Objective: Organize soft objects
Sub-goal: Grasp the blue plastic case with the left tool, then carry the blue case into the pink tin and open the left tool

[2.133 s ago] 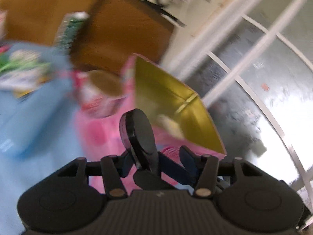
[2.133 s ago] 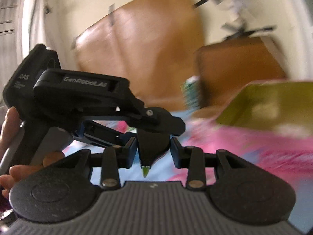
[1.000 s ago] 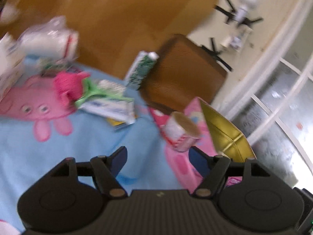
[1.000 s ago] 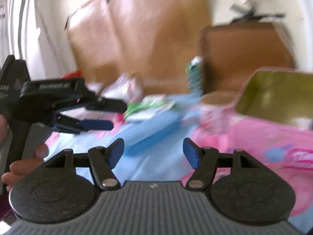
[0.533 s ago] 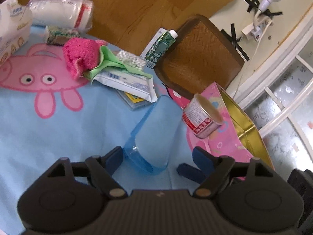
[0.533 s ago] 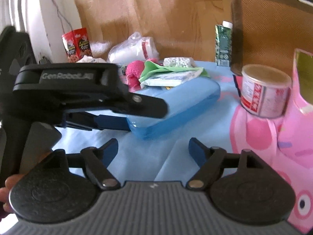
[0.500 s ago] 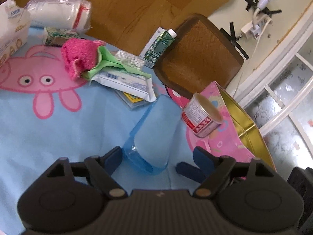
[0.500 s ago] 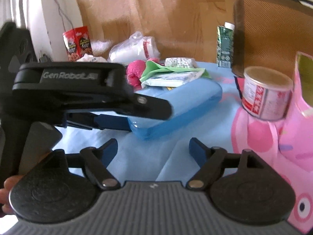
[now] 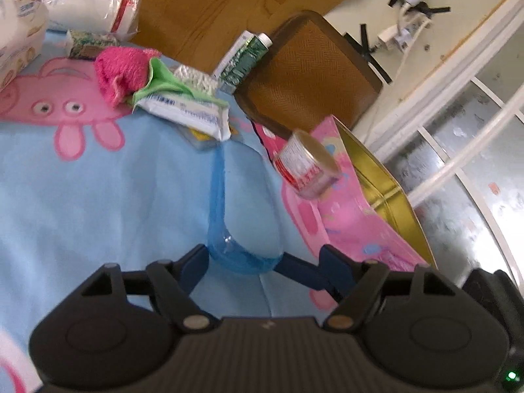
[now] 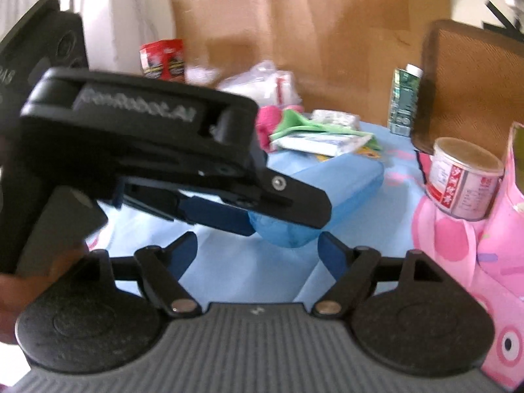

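A soft blue pack lies on the blue cartoon tablecloth, its near end between the fingers of my left gripper. Those jaws are closing, and both pads touch the pack's sides. The right wrist view shows the same grip side-on: the left gripper holds the pack at its end. My right gripper stands open just short of that end, nothing between its fingers. Further back lie a pink towel, a green cloth and a white wipes pack.
A red-and-white can stands right of the pack, against a pink gift bag with a gold inside. Behind are a green carton, a brown chair back, a bag of white rolls and a tissue pack.
My left gripper has sunk onto the blue pack's near end and its jaws have narrowed around it. The right gripper has slid sideways and rolled, with jaws wider than a second ago.
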A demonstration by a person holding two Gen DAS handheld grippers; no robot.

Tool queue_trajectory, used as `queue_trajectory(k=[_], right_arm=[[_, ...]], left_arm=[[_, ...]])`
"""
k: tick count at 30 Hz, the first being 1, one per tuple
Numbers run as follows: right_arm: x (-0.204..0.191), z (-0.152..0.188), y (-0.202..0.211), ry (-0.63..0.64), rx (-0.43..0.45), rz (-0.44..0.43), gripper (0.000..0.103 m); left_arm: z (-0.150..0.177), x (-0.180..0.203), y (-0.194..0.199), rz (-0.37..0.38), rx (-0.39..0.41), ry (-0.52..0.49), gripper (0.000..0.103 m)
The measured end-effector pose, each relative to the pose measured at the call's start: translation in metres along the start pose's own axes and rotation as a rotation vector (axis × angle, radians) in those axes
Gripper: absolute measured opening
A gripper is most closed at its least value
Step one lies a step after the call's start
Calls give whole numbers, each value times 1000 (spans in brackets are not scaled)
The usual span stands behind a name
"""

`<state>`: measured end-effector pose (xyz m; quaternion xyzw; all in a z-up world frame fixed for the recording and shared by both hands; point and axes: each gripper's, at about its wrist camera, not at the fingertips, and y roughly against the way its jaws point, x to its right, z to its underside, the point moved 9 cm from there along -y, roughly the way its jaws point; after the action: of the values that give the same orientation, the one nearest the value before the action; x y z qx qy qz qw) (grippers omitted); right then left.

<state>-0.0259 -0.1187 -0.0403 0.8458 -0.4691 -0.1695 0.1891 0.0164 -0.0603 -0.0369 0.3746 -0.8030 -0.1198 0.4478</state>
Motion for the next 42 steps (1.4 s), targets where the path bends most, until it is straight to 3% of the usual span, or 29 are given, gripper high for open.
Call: queue_trajectory(k=[5, 9, 13, 18, 28, 30, 32, 34, 37, 42], right_arm=[[-10, 27, 28, 60, -15, -20, 82], [10, 41, 50, 26, -22, 80, 82], [14, 33, 59, -33, 0, 60, 84], [-2, 23, 46, -24, 21, 29, 85], [5, 29, 28, -35, 12, 49, 83], [12, 30, 29, -71, 13, 45, 73], [15, 30, 31, -94, 23, 39, 56], [17, 30, 33, -104, 36, 52, 56], [28, 29, 48, -136, 95, 82, 56], [59, 12, 98, -112, 279, 244, 56]], left_arm=[[40, 18, 18, 95, -101, -57, 75], [42, 28, 39, 121, -71, -134, 84], [14, 15, 48, 88, -4, -62, 88], [1, -3, 35, 46, -19, 75, 88], [7, 1, -4, -84, -73, 35, 91], [9, 3, -10, -93, -70, 21, 89], [11, 8, -16, -93, -84, -5, 71], [12, 13, -19, -115, -85, -23, 62], [6, 36, -20, -92, -73, -74, 59], [-13, 107, -34, -12, -36, -246, 60]])
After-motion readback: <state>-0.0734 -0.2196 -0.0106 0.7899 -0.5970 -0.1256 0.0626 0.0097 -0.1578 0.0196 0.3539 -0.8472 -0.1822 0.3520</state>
